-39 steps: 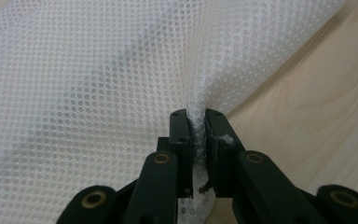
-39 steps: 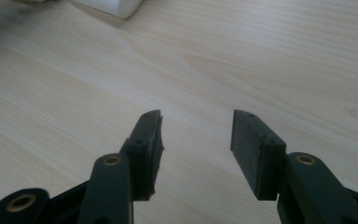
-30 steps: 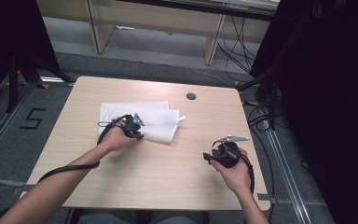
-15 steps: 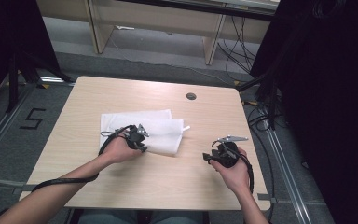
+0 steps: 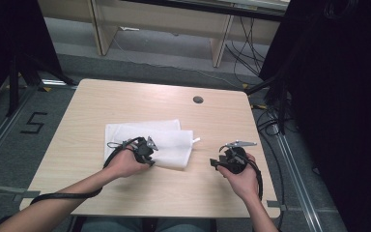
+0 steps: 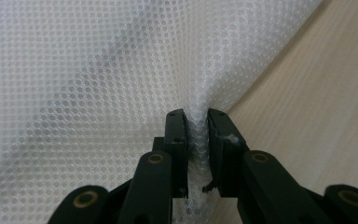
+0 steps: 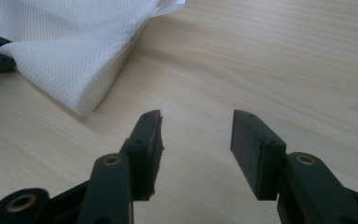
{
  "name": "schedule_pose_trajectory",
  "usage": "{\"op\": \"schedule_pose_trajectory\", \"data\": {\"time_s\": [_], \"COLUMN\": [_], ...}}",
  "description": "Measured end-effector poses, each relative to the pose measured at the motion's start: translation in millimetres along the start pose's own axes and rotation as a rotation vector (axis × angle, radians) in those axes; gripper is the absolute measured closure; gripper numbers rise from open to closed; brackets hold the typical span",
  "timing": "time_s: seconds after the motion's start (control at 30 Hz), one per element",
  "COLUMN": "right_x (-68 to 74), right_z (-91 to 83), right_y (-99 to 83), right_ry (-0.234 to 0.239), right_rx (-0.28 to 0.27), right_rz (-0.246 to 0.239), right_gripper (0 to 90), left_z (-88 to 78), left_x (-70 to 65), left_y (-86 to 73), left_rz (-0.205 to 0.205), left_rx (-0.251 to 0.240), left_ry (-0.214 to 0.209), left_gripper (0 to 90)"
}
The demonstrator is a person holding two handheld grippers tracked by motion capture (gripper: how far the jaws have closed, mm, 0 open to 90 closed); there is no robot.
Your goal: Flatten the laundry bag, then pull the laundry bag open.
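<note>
A white mesh cloth (image 5: pixel 171 140) lies folded on the wooden table (image 5: pixel 125 96), left of the middle. My left gripper (image 5: pixel 149 160) is at the cloth's near edge. In the left gripper view a bunched fold of the cloth (image 6: pixel 98 70) sits pinched between the jaws of that gripper (image 6: pixel 196 116); these jaws have just been opening a little, and the fold still fills the gap. My right gripper (image 5: pixel 216 163) rests on the table to the right, pointing toward the cloth (image 7: pixel 74 46). Its jaws (image 7: pixel 196 123) stand open over bare wood with nothing between them.
A round cable hole (image 5: pixel 198 99) sits in the table's far right part. Bare wood lies between the cloth and my right gripper. Beyond the table are wooden desk legs (image 5: pixel 220 46), floor cables and a dark curtain (image 5: pixel 338 96) at the right.
My left hand has drawn the cloth's edge toward the near side of the table, and the fold now lies flatter. The right hand has stayed where it was.
</note>
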State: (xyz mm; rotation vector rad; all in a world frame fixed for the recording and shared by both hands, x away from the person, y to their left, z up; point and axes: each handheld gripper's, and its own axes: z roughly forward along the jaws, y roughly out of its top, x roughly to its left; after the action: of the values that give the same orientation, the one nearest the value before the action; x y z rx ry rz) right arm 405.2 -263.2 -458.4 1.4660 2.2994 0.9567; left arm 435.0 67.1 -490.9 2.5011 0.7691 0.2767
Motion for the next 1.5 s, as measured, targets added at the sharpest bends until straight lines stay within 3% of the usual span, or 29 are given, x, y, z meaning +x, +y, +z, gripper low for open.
{"op": "schedule_pose_trajectory", "data": {"time_s": [0.17, 0.23, 0.27, 0.33, 0.37, 0.43, 0.47, 0.5, 0.53, 0.6, 0.63, 0.77, 0.8, 0.83, 0.93, 0.97, 1.0, 1.03, 1.1, 1.13, 1.17, 1.2, 1.23, 1.27, 1.33, 1.37, 1.4, 1.47, 1.5], "right_x": [0.4, 0.4, 2.3, 0.7, -2.0, -1.9, 0.4, 1.0, 1.0, -0.6, -2.4, -1.5, -4.4, -6.8, -7.5, -6.5, -6.2, -7.3, -3.1, -4.3, -7.0, -7.2, -3.4, -3.4, -5.4, -1.6, -2.3, -0.9, -3.5], "right_z": [1.4, 1.3, 2.0, 3.6, 2.7, 2.7, 0.0, -0.2, -0.2, -1.0, -0.4, -1.4, 0.2, 1.5, 1.9, 0.7, 1.2, 1.4, -2.4, -1.8, -1.5, -1.5, -1.4, -1.4, -1.4, -3.4, -4.8, -2.0, -1.6], "right_y": [-0.4, 0.1, -0.7, -0.6, -0.7, -0.9, 0.1, -0.7, -0.7, -0.6, -0.8, -2.1, -2.5, -2.6, -2.1, -1.9, -2.1, -2.3, -2.5, -2.4, -2.9, -2.8, -2.6, -2.6, -1.3, -0.8, -0.1, -1.1, -0.9], "right_ry": [-0.008, -0.019, -0.023, -0.009, 0.033, 0.028, -0.009, -0.014, -0.014, -0.004, -0.011, -0.001, 0.008, 0.041, 0.054, 0.021, 0.016, 0.061, 0.061, 0.005, 0.042, 0.044, 0.004, 0.004, -0.016, 0.004, 0.037, -0.011, -0.003], "right_rx": [-0.003, 0.002, -0.009, -0.033, -0.021, -0.025, 0.006, -0.004, -0.004, 0.011, -0.001, 0.005, -0.012, -0.029, -0.03, -0.017, -0.02, -0.029, 0.012, -0.002, -0.008, -0.011, -0.032, -0.032, -0.048, -0.036, -0.016, -0.042, -0.045], "right_rz": [0.007, 0.002, 0.026, 0.004, -0.004, -0.008, 0.01, 0.033, 0.033, 0.017, -0.001, 0.04, 0.019, 0.028, 0.019, 0.013, 0.016, 0.016, 0.075, 0.048, 0.037, 0.04, 0.066, 0.066, 0.019, 0.056, 0.052, 0.044, 0.003], "right_gripper": [53.9, 53.9, 53.9, 53.9, 53.9, 53.9, 53.9, 53.9, 53.9, 53.9, 53.9, 53.9, 53.9, 53.9, 53.9, 53.9, 53.9, 53.8, 53.8, 53.7, 53.7, 53.7, 53.7, 53.7, 53.7, 53.7, 53.7, 53.6, 53.6], "left_z": [-1.6, -2.0, -2.6, -5.1, -8.7, -10.9, -15.2, -19.1, -26.1, -35.1, -44.1, -57.1, -60.4, -64.4, -71.7, -73.3, -75.5, -76.7, -78.6, -79.2, -79.5, -79.2, -79.2, -79.2, -78.6, -78.8, -78.0, -76.7, -75.4], "left_x": [-7.8, -9.2, -8.0, -5.5, -3.2, -3.1, -1.1, -0.6, 5.0, 11.1, 18.1, 30.9, 35.2, 41.1, 56.1, 60.3, 64.6, 68.1, 75.3, 78.7, 81.8, 83.0, 87.3, 87.3, 90.5, 92.9, 93.9, 97.7, 99.8], "left_y": [-1.5, -2.3, -2.5, -2.9, -3.0, -2.9, -2.1, -1.1, 0.0, 0.7, -0.7, -8.5, -12.4, -17.8, -30.8, -34.8, -37.9, -39.9, -45.0, -47.1, -48.9, -50.1, -53.1, -53.1, -55.1, -56.0, -56.1, -56.2, -56.0], "left_rz": [0.015, -0.004, -0.015, -0.02, -0.021, -0.026, -0.011, -0.046, -0.009, -0.024, -0.062, -0.108, -0.126, -0.142, -0.204, -0.231, -0.258, -0.268, -0.3, -0.303, -0.301, -0.309, -0.319, -0.319, -0.332, -0.333, -0.344, -0.363, -0.369], "left_rx": [0.001, -0.012, -0.017, -0.029, -0.042, -0.06, -0.06, -0.102, -0.086, -0.114, -0.164, -0.206, -0.213, -0.214, -0.243, -0.262, -0.265, -0.267, -0.281, -0.279, -0.273, -0.272, -0.26, -0.26, -0.261, -0.256, -0.263, -0.262, -0.258], "left_ry": [-0.03, -0.064, -0.087, -0.121, -0.126, -0.123, -0.123, -0.121, -0.114, -0.103, -0.087, -0.046, -0.032, -0.014, 0.01, 0.027, 0.034, 0.031, 0.053, 0.061, 0.068, 0.075, 0.078, 0.078, 0.087, 0.088, 0.09, 0.094, 0.092], "left_gripper": [75.1, 70.2, 67.0, 62.2, 59.0, 58.0, 56.7, 53.3, 53.3, 49.3, 45.9, 42.1, 41.1, 39.2, 38.7, 38.5, 38.4, 38.3, 38.2, 38.3, 38.4, 38.5, 38.4, 38.4, 38.4, 38.4, 38.4, 38.4, 38.4]}}
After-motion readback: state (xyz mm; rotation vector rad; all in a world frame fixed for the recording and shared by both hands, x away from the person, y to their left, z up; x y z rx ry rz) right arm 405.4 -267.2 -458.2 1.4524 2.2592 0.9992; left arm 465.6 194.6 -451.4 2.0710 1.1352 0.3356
